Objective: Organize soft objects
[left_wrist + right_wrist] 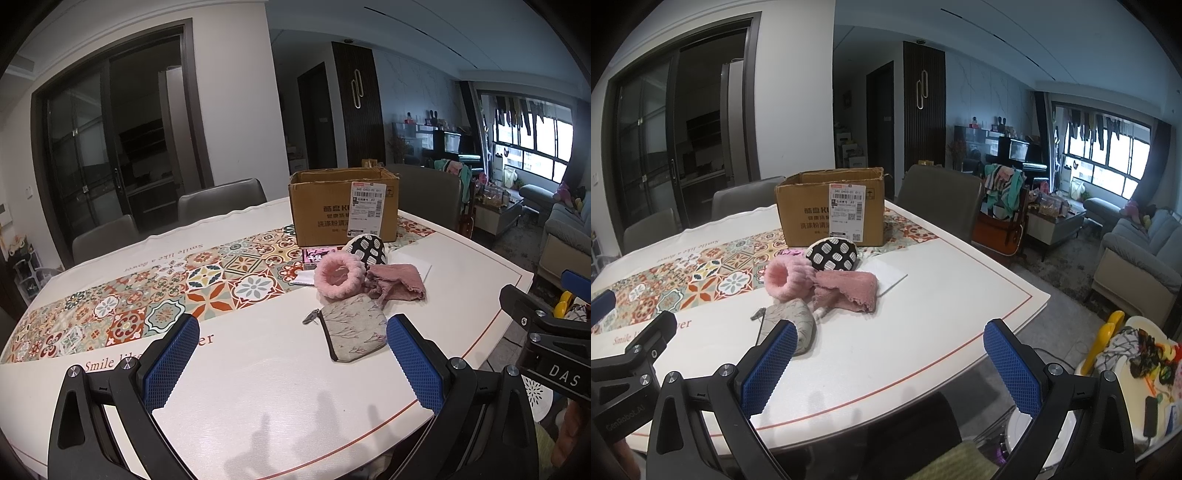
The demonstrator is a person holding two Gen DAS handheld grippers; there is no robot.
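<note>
**Soft Pile Waits Before The Box, Both Grippers Spread And Empty**

Hovering over the near edge of the table [258,369], the left gripper [291,363] has its 2 blue-padded fingers spread wide with nothing between them; the right gripper [890,367] hangs just as wide apart and just as empty.

The soft things lie in a loose cluster in front of the open cardboard box [343,205], which stands at 12 o'clock from the left wrist camera. Nearest, at about 1 o'clock, is a grey floral zip pouch [352,332], lying flat with its metal pull at the left corner. Just beyond it sit a fluffy pink ring [338,275], touching a crumpled pink cloth [397,284] on its right. Behind both, close against the box front, leans a black pouch with white patches [369,249].

All 4 look light and limp, so none should resist a pinch, but each will sag and fold once lifted. The floral pouch is thin and flat against the table; taking it across its raised near edge seems safer than scraping under the middle. The fluffy ring offers a thick rim that ought to compress well. The cloth is best pinched at its bunched centre, lest a trailing corner drag its neighbours along.
</note>
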